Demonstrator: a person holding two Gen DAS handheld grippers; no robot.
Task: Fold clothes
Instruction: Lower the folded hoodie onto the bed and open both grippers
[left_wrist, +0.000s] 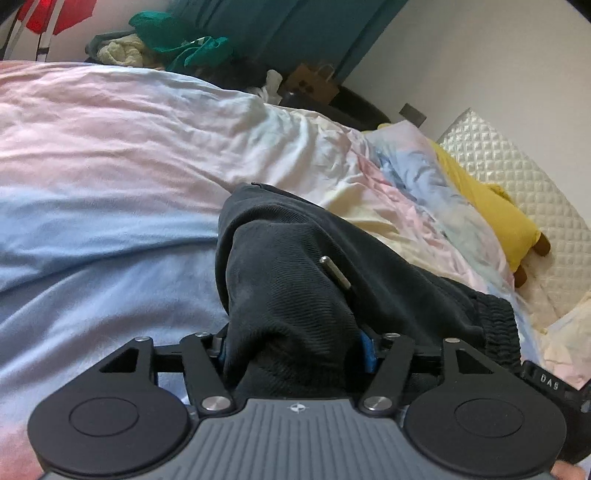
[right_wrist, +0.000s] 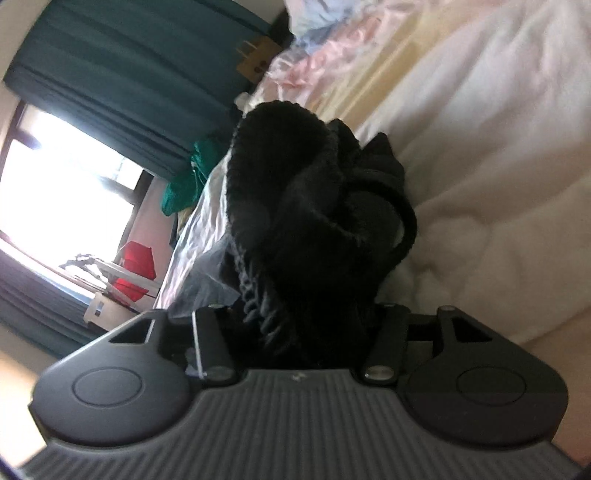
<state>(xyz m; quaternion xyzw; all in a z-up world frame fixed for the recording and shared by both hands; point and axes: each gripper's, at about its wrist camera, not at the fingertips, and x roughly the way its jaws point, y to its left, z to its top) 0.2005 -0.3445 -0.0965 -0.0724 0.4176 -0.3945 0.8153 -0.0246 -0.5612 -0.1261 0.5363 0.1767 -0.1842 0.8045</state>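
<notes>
1. Pastel duvet (left_wrist: 129, 155) covers bed; teal curtain (right_wrist: 122, 81) behind.
2. Left gripper (left_wrist: 295, 350) pinching dark sweatpants (left_wrist: 295, 266), bunched on duvet.
3. Right gripper (right_wrist: 306, 328) clamped on elastic waistband (right_wrist: 273, 155).

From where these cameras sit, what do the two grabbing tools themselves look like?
Both look alike. The left gripper has a grey ribbed body with a small crosshair mark, two round black discs, black linkage bars with silver pins, and blue pads. The right gripper shows the same grey ribbing, black discs and bars. No cables show.
</notes>
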